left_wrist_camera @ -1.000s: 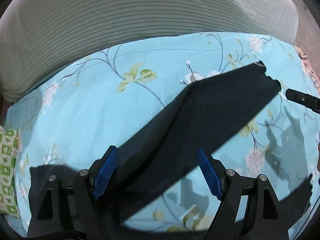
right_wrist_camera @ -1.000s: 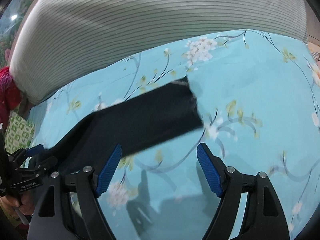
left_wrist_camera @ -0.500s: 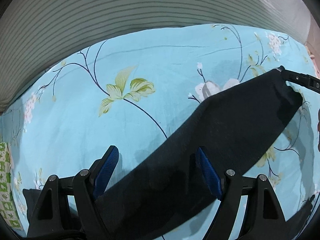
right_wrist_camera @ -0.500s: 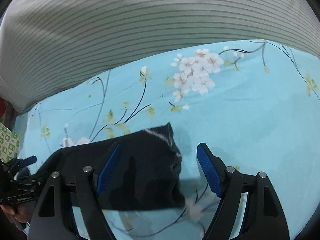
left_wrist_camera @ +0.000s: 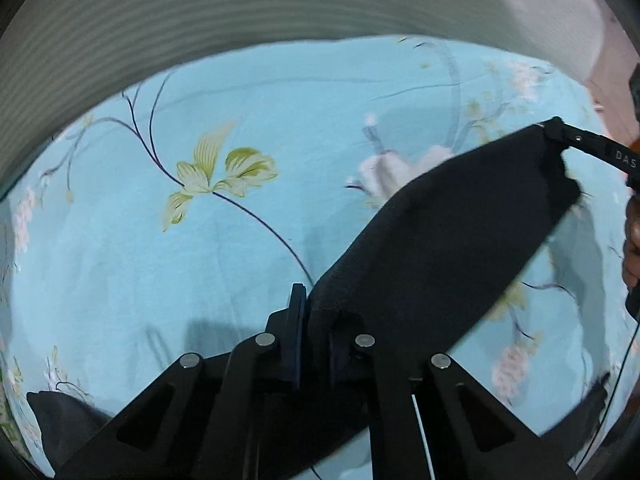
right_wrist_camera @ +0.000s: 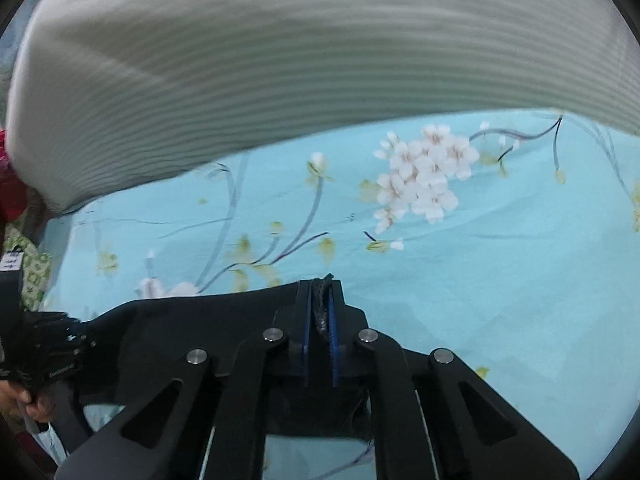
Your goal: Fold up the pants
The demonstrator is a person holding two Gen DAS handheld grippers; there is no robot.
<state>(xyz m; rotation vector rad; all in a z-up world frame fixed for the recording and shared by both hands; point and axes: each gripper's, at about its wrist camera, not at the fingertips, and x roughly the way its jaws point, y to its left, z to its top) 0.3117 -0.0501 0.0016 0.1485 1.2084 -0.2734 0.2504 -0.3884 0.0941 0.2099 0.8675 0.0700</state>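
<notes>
Left wrist view: my left gripper (left_wrist_camera: pixel 314 312) has its fingers pinched narrow on a fold of the black pants (left_wrist_camera: pixel 440 248). From there the cloth runs up and to the right in a raised band above the bed sheet (left_wrist_camera: pixel 200 260), to where my right gripper (left_wrist_camera: pixel 560 130) grips the far corner. Right wrist view shows those fingers (right_wrist_camera: pixel 306 320) closed tight on the pants (right_wrist_camera: pixel 200 320) edge, with frayed cloth bunched between the blue pads. The pants stretch left toward my other gripper (right_wrist_camera: pixel 48 344), which looks blurred at the frame edge. A grey striped pillow (right_wrist_camera: pixel 300 60) lies beyond, on the sheet.
</notes>
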